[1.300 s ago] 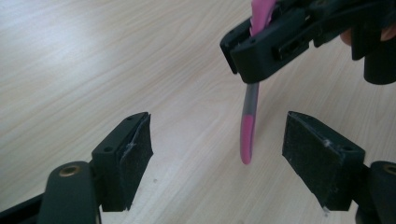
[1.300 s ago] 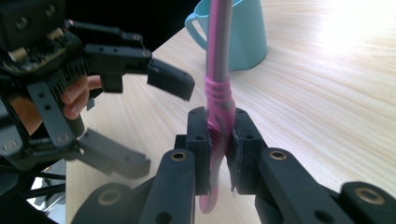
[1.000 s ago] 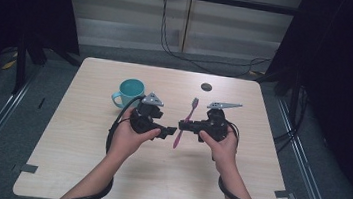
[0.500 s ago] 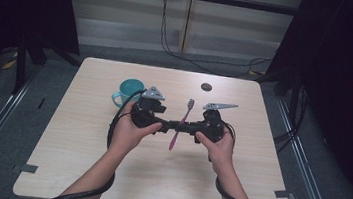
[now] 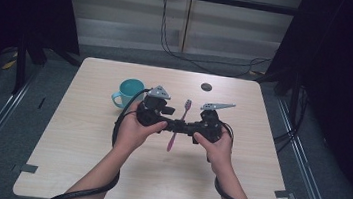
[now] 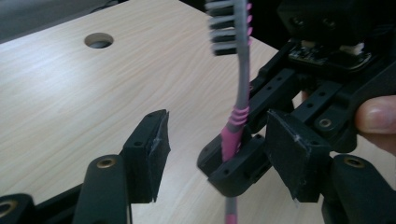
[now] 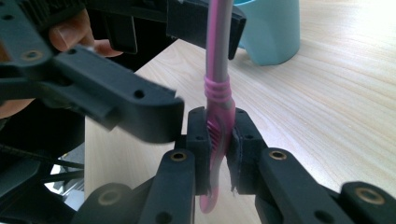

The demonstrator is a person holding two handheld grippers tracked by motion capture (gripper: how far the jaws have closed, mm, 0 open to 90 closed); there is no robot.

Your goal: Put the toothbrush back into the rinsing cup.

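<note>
Both hands have drawn together since a second ago, and the left gripper now faces the right gripper head-on above the table. Behind the left gripper stands the teal cup. The right gripper's jaws are clamped on the pink toothbrush, gripping its ribbed handle, bristle head pointing away from the person. The left gripper's jaws have just been closing and stand apart either side of that toothbrush, pads not yet touching it.
</note>
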